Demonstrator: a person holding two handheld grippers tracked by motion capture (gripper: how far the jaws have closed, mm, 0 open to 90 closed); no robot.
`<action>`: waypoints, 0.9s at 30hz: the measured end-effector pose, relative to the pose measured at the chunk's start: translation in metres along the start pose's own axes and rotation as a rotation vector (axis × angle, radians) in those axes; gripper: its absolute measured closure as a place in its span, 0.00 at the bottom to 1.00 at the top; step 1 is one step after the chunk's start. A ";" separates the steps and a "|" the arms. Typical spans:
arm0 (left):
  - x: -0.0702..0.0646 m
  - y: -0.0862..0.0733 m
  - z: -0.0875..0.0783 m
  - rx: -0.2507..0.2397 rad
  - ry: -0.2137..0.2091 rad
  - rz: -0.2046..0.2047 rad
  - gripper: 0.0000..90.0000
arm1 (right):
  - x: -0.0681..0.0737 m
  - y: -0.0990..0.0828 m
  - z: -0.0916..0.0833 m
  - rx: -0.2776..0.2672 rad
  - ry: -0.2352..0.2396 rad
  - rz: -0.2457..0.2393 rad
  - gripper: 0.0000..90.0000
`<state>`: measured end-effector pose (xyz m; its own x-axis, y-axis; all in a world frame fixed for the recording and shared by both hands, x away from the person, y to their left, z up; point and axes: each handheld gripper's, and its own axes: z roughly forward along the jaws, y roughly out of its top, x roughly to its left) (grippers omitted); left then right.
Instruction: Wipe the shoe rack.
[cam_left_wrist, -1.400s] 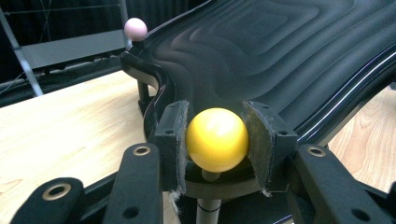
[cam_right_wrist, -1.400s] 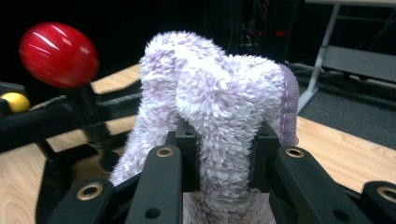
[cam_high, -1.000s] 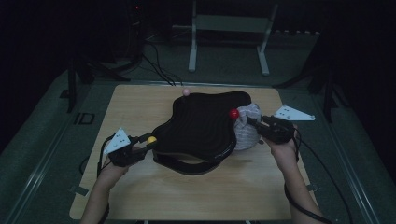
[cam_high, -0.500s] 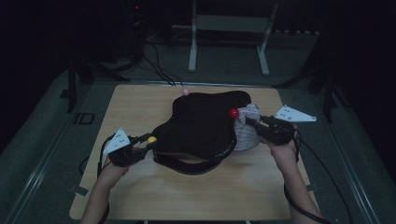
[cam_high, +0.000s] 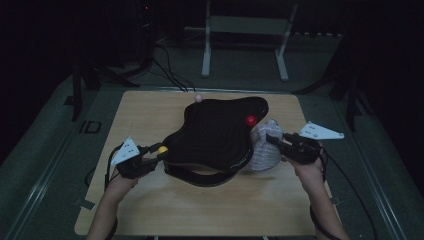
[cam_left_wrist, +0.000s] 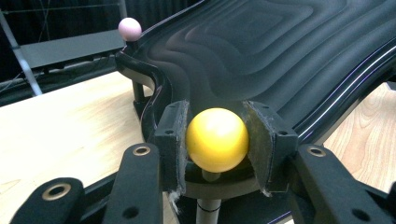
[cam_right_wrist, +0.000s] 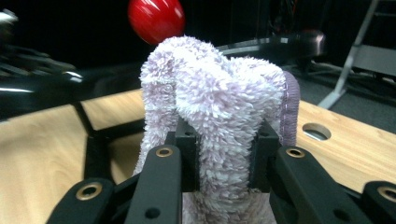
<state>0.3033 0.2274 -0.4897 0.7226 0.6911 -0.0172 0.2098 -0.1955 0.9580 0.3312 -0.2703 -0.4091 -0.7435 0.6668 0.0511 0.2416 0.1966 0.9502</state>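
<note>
A black wavy-topped board stands on thin legs in the middle of the wooden table. It carries a yellow ball at its left corner, a red ball at its right and a pink ball at the back. My left gripper is shut on the yellow ball, its pads pressing both sides. My right gripper is shut on a fluffy pale lilac cloth, bunched between its jaws just right of the board, below the red ball.
The board's black frame and legs stand on the table beneath its top. A round hole is in the tabletop to the right. Beyond the far table edge are cables and a metal stand on the dark floor.
My right gripper and the cloth have shifted slightly to the right and toward the near edge, away from the red ball. The left gripper has stayed on the yellow ball.
</note>
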 end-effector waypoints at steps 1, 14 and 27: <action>0.000 0.000 0.000 0.000 0.000 0.000 0.66 | 0.002 0.002 -0.006 -0.016 0.007 -0.002 0.80; -0.001 0.000 0.000 0.004 0.006 0.003 0.66 | 0.038 0.020 -0.001 -0.003 0.164 -0.076 0.80; -0.002 0.001 0.000 0.009 0.007 0.003 0.66 | 0.054 0.005 -0.010 0.056 0.161 -0.107 0.80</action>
<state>0.3022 0.2265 -0.4889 0.7186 0.6953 -0.0122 0.2136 -0.2040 0.9554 0.2858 -0.2399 -0.3989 -0.8560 0.5169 0.0038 0.1870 0.3029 0.9345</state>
